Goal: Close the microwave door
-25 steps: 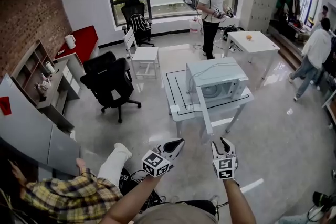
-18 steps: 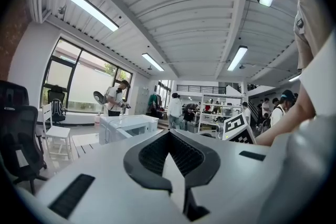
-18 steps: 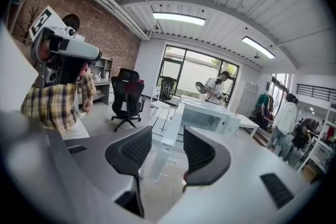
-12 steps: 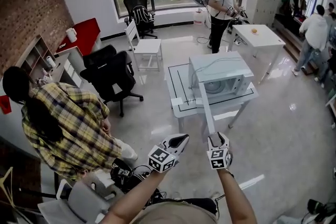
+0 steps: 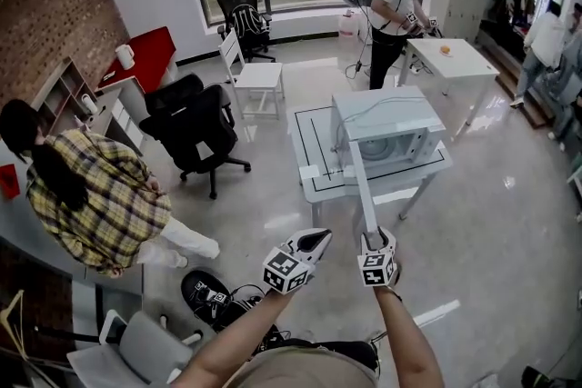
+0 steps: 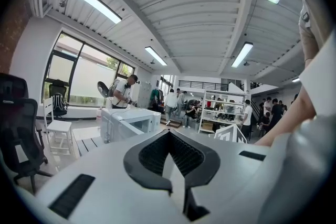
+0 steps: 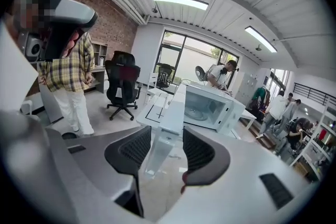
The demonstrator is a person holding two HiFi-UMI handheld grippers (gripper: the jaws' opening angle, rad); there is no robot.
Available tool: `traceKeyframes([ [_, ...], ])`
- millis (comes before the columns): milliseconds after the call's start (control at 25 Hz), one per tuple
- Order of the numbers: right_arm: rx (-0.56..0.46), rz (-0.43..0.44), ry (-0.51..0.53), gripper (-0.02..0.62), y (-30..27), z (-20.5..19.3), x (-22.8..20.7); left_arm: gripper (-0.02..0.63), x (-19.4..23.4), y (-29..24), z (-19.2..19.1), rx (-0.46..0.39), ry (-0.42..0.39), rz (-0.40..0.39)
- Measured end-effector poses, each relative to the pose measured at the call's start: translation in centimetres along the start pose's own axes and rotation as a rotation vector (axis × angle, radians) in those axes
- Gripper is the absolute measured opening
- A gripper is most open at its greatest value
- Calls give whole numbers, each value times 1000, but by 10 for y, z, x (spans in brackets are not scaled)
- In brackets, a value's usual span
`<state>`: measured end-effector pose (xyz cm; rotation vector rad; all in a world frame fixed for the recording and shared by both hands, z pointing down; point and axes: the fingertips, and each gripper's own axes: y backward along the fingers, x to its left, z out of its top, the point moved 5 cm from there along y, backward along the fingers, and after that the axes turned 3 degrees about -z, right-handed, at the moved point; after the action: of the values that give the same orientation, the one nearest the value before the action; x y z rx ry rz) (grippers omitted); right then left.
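Right gripper point(image 5: 377, 238) jaws just opened, straddling microwave door point(image 5: 362, 191) free edge, unclamped; left gripper point(image 5: 318, 237) jaws together. Door looks stiff, light: push outer edge.

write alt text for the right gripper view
The right hand-held gripper, its jaws just opened wide, straddles the edge of the open microwave door without gripping it. Beyond are the white microwave on a table, a black office chair and a person in plaid.

Left tongs point(image 5: 318, 237) together, right point(image 5: 377, 238) newly apart
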<state>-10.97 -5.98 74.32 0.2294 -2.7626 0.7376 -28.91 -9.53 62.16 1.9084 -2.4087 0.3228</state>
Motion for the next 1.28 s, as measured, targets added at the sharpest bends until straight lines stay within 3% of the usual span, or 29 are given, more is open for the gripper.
traceKeyframes([
  [560,-20,-1,-34,187,6,-8,-33,5,-10,-19,0,17,14,-5],
  [1280,-83,166,19,187,-2,-29,-130,5,-65,-122,26,6,20,142],
])
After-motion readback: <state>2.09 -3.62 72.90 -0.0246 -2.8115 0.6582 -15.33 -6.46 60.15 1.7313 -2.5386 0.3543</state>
